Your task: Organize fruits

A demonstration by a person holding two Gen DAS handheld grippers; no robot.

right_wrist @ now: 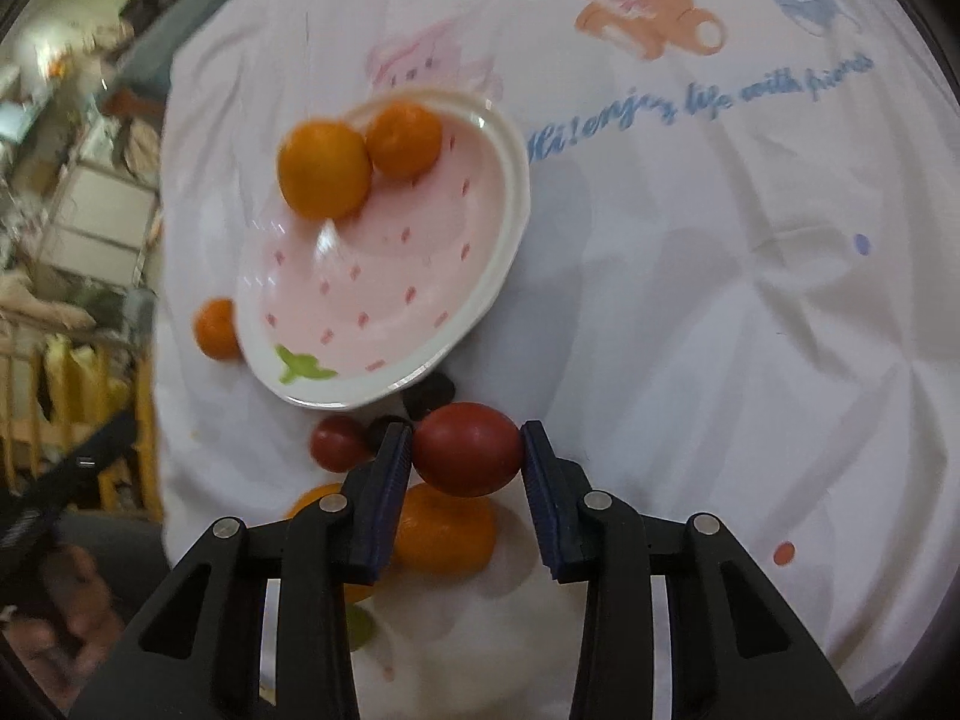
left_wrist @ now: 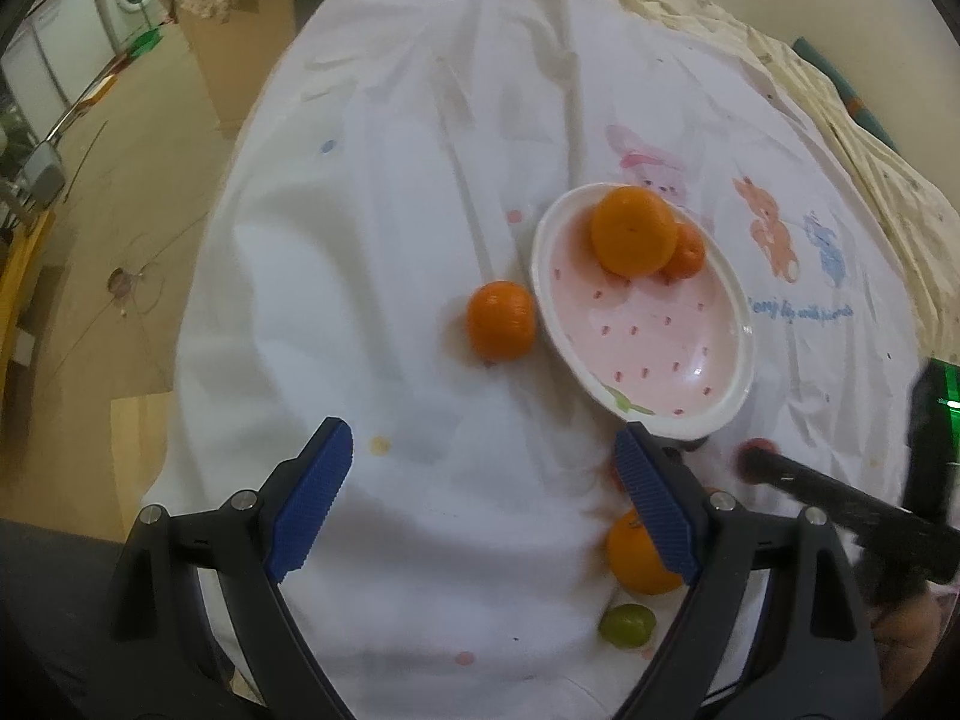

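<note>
White cartoon-print cloth (left_wrist: 420, 210) under plate (left_wrist: 729, 414), fruit.

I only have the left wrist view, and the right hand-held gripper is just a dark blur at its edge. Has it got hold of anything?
Observer: Yes. The right hand-held gripper has a large red fruit between its pads, touching both.
Operator: Any other red ones nearby?
Observer: A smaller red fruit lies just to its left in the right wrist view, below the plate.
Operator: Anything tucked by that rim?
Observer: A dark fruit sits against the plate's near edge, partly hidden.
</note>
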